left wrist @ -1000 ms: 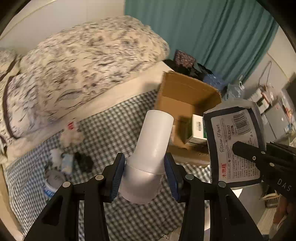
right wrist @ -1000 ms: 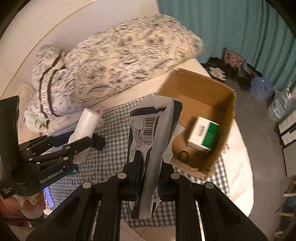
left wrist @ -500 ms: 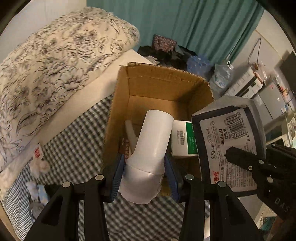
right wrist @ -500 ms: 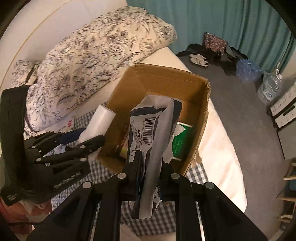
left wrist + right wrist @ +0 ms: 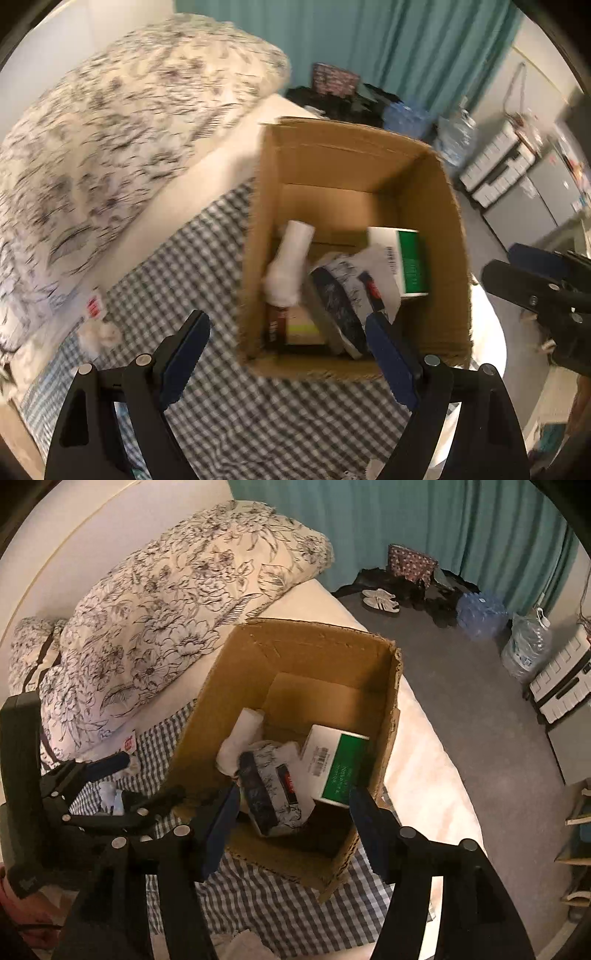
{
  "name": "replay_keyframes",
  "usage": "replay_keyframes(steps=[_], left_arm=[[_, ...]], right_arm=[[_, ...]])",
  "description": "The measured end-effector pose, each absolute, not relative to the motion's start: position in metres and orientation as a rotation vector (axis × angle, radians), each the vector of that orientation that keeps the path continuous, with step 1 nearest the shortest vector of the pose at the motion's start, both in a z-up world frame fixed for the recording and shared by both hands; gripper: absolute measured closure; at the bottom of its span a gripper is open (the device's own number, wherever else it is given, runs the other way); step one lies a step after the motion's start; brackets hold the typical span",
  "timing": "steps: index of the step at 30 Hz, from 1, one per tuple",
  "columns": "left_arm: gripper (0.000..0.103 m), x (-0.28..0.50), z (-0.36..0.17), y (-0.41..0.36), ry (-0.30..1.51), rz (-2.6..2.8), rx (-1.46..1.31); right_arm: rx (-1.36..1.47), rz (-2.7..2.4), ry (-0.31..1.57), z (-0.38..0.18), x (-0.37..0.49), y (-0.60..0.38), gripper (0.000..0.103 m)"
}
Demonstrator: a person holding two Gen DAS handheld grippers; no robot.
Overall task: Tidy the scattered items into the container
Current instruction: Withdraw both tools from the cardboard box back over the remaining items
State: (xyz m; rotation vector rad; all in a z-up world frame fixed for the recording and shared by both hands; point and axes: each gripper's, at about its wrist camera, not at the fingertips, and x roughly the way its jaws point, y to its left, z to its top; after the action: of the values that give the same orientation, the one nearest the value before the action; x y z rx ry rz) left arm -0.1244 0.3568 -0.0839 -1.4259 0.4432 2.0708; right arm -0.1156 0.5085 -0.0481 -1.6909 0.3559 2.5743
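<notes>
An open cardboard box stands on the checked bed cover. Inside lie a white bottle, a dark tissue pack and a green and white carton. My left gripper is open and empty above the box's near edge. My right gripper is open and empty above the box's near right corner; it also shows at the right edge of the left wrist view. The left gripper shows at the left of the right wrist view.
A floral duvet is piled behind the box on the left. Small white items and a red-marked packet lie on the checked cover left of the box. Shoes, water bottles and drawers stand on the floor.
Both grippers opened. The white bottle dropped from the left gripper and the tissue pack from the right gripper; both now lie in the box.
</notes>
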Motion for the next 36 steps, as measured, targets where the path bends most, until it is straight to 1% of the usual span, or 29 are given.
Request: replay_keyframes(steps=[9, 16, 28, 36], left_arm=[[0.014, -0.124, -0.042, 0.269, 0.337, 2.273, -1.44], [0.012, -0.101, -0.021, 0.181, 0.213, 2.431, -1.46], [0.012, -0.047, -0.031, 0.003, -0.006, 2.671, -1.646], [0.011, -0.019, -0.054, -0.074, -0.118, 2.696, -1.737]], right_arm=[[-1.683, 2.733, 0.271, -0.02, -0.104, 0.45, 0.041], [-1.687, 2.884, 0.181, -0.001, -0.083, 0.386, 0.041], [-1.835, 3.029, 0.016, -0.005, -0.056, 0.266, 0.041], [-1.902, 3.061, -0.064, -0.013, -0.04, 0.198, 0.041]])
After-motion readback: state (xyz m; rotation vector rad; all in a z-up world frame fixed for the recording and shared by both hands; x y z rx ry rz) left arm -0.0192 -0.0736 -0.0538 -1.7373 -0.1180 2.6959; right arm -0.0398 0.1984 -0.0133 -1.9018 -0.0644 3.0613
